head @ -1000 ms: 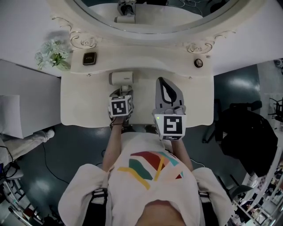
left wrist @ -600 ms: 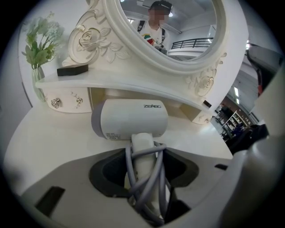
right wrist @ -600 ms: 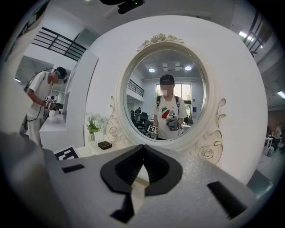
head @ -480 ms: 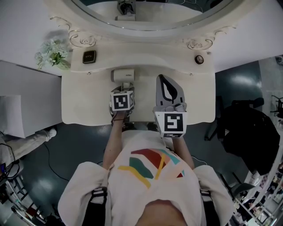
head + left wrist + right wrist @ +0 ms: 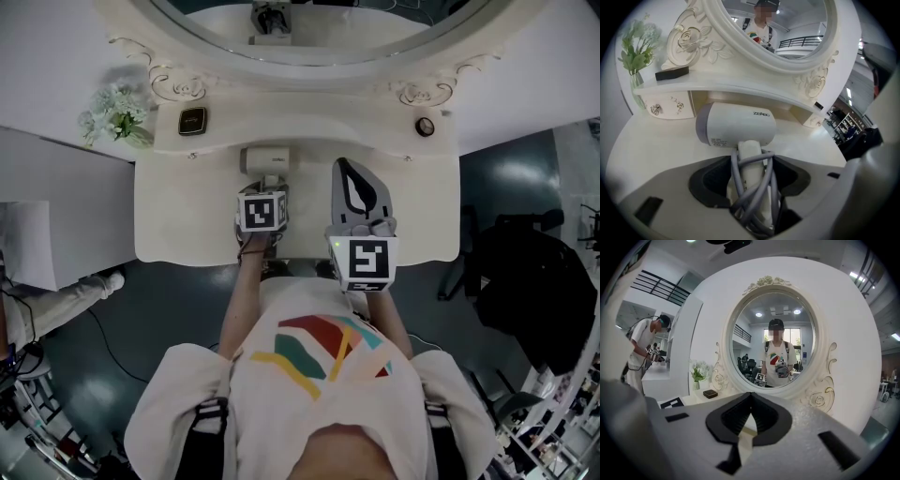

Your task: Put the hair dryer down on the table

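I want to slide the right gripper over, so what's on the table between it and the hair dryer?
Nothing: in the head view only bare tabletop separates the hair dryer from the right gripper.

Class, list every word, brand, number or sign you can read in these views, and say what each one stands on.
"ZEABO", as best it reads; the middle letters are uncertain: brand on the barrel of the hair dryer.
Small printed label near the dryer's rear end: too small to read.
Nothing else legible.
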Motion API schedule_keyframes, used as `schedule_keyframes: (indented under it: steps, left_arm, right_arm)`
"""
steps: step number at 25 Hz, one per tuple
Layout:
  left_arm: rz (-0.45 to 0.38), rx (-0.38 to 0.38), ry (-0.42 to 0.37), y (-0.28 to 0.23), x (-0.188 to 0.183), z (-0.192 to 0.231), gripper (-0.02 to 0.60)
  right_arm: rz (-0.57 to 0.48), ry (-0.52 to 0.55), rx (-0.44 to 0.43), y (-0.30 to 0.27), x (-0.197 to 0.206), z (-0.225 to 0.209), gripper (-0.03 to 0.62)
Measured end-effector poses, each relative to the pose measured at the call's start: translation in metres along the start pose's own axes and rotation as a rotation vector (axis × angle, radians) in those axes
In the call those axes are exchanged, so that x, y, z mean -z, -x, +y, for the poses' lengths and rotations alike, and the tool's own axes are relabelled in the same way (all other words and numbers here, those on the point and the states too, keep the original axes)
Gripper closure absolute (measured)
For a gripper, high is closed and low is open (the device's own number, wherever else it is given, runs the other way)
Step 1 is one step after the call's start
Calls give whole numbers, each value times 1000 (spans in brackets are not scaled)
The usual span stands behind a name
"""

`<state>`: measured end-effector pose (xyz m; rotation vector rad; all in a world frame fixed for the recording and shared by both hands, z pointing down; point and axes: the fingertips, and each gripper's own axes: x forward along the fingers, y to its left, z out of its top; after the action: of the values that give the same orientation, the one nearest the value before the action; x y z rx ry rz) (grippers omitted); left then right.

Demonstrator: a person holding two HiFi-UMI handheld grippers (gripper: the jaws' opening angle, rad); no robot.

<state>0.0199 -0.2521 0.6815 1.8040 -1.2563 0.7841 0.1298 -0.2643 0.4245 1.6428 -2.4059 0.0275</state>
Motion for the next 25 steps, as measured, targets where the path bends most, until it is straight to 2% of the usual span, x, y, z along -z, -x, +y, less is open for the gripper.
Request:
schedule_keyframes:
  steps: [6,9,14,19,25]
  left_arm:
    - [-25,-6,2,2,-3,-1,321]
    - [-60,-30,-29,14,-15,-3,318]
    - [-130,-26,-58,29,-39,-12,318]
    - [-280,-28,-86,68,-88,-24,318]
    - [-536,-38,-137,136,-151,-38,319]
  right_arm:
    - [-5,-7,-2,2,0,-1,594]
    - [-9,-8,-2,2,-1,-1,594]
    - [-17,-11,-15,2,-3,5,594]
    - [-36,-8,-24,1,-10,7,594]
    - [-65,-16,-12,1,-21,4,594]
